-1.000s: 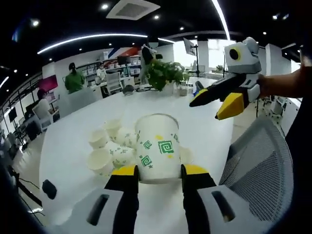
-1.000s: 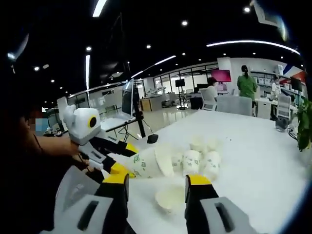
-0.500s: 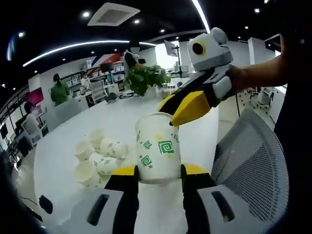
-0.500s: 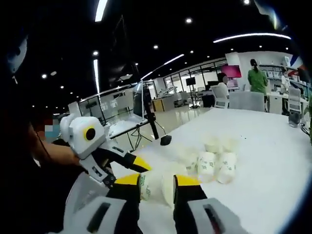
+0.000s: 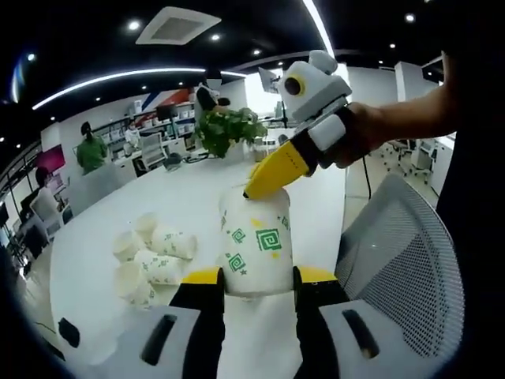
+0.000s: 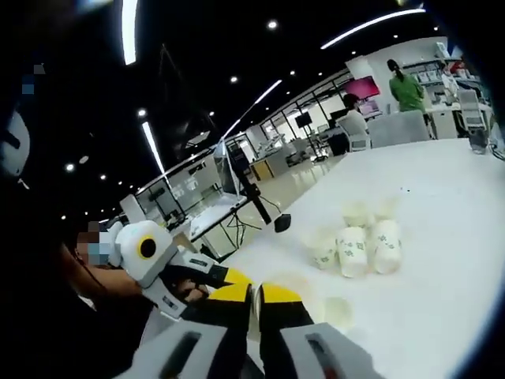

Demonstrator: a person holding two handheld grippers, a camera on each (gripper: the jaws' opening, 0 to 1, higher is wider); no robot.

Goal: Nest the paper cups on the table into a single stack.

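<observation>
A white paper cup (image 5: 254, 241) with green prints stands upright between the jaws of my left gripper (image 5: 254, 276), which is shut on it. My right gripper (image 5: 251, 192) comes in from the upper right, and its yellow jaws are pressed together at the cup's near rim. In the right gripper view, the right gripper (image 6: 254, 290) shows only a thin pale sliver between its jaws, and the left gripper (image 6: 229, 278) is just left of it. Several loose cups (image 5: 150, 253) lie in a cluster on the white table (image 5: 197, 189). The cluster (image 6: 359, 241) lies beyond the jaws, with one pale cup (image 6: 339, 312) nearer.
A grey mesh chair back (image 5: 394, 260) stands close on the right. A potted plant (image 5: 225, 130) sits at the table's far end. A small black object (image 5: 69, 332) lies near the table edge. People and desks are far behind. A person's hand (image 5: 355, 134) holds the right gripper.
My right gripper has gone from open to shut and moved onto the held cup's rim. The left gripper keeps its hold on the cup.
</observation>
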